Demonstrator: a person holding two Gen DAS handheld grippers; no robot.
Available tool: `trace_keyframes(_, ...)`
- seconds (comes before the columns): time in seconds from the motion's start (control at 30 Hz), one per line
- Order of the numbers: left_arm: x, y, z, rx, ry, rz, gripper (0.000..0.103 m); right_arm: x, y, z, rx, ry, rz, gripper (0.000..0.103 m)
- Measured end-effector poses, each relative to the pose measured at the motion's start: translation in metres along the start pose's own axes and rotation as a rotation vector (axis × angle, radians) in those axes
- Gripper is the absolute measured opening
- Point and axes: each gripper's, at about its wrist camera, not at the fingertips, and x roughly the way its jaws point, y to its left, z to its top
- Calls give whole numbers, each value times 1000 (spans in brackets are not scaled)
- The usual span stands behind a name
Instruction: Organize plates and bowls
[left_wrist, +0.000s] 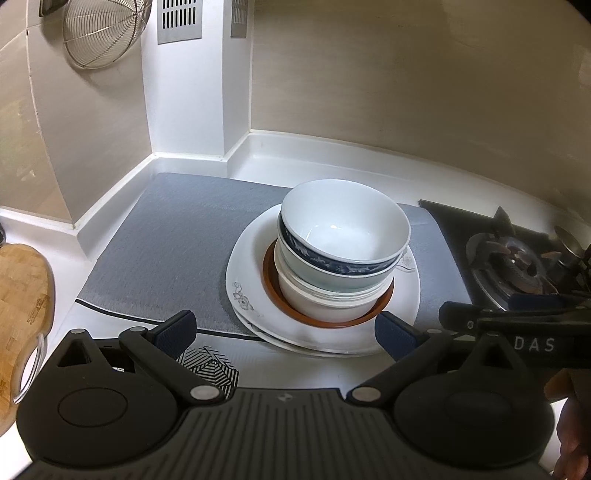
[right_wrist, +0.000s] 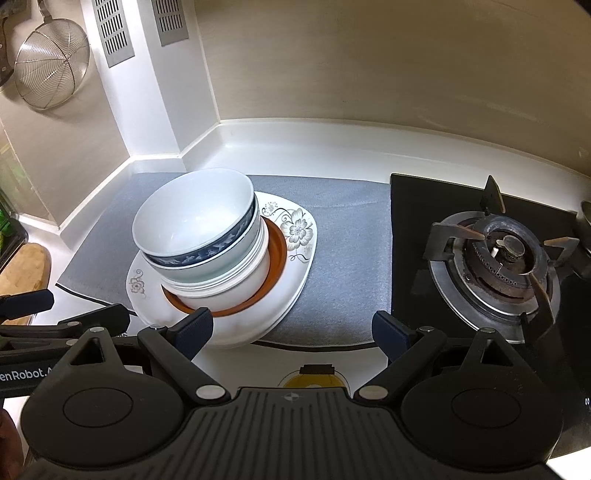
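Setting was a home kitchen. Evidence: a gas burner (right_wrist: 506, 254) with pan supports was set into a black glass hob (right_wrist: 413, 229) on the white surface (right_wrist: 295, 147). A wire skimmer (right_wrist: 51, 70) hung on the tiled wall beside metal vent grilles (right_wrist: 110, 29). A grey drying mat (left_wrist: 166, 240) carried stacked bowls (left_wrist: 343, 236) on plates (left_wrist: 251, 291). A wooden cutting board (left_wrist: 22, 288) lay at the left.

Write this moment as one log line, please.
left gripper: open, empty | right gripper: open, empty | bowls: nested on plates | plates on grey mat
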Motion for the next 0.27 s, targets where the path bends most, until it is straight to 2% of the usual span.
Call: trace_keyframes(0.27,-1,7,7,-9,-23,-5,103,1,4,7,4,-17,2,94)
